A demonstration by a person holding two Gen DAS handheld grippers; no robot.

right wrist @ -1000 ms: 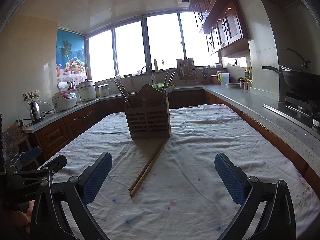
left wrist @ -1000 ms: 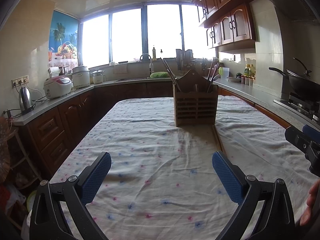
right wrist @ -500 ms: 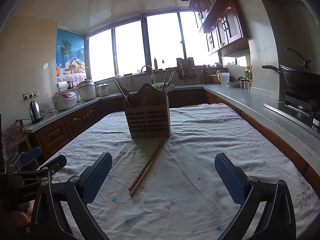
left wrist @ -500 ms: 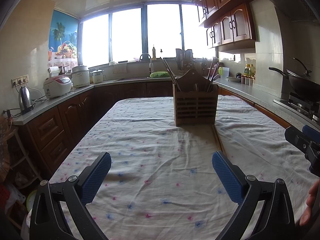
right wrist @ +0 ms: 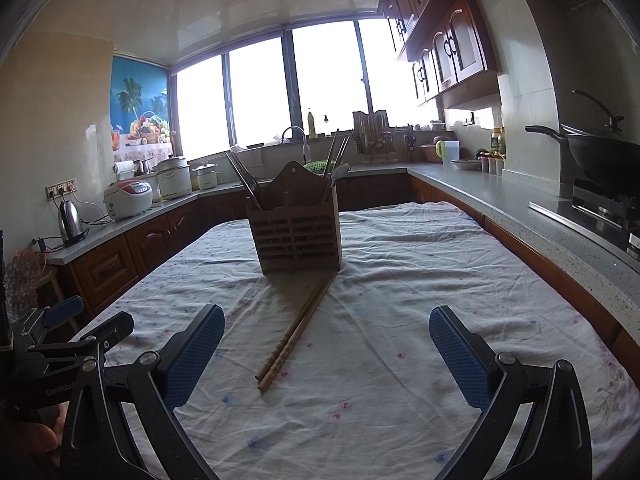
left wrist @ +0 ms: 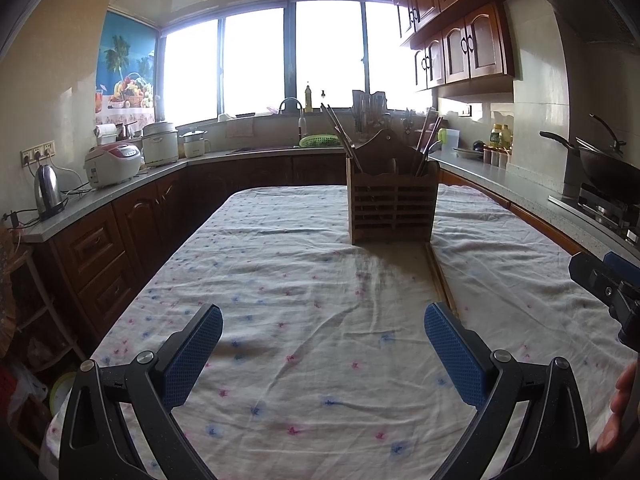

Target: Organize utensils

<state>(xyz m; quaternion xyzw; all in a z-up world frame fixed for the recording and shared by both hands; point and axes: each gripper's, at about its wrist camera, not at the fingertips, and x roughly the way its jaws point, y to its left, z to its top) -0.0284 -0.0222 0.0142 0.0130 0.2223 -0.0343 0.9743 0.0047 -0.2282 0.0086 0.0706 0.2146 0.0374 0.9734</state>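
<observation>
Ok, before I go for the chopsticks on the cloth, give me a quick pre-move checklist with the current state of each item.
1. Right tool open and empty: ok.
2. Left tool open and empty: ok.
3. Chopsticks lying together on the tablecloth, far ends near the holder's base: ok.
4. Path from right tool to chopsticks free of other objects: ok.
5. Wooden utensil holder upright, with utensils already standing in it: ok.
6. Free room inside the holder for the pair: cannot tell; the compartments are not visible from these views.

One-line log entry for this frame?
left gripper open | right gripper open | chopsticks on tablecloth | holder upright
</observation>
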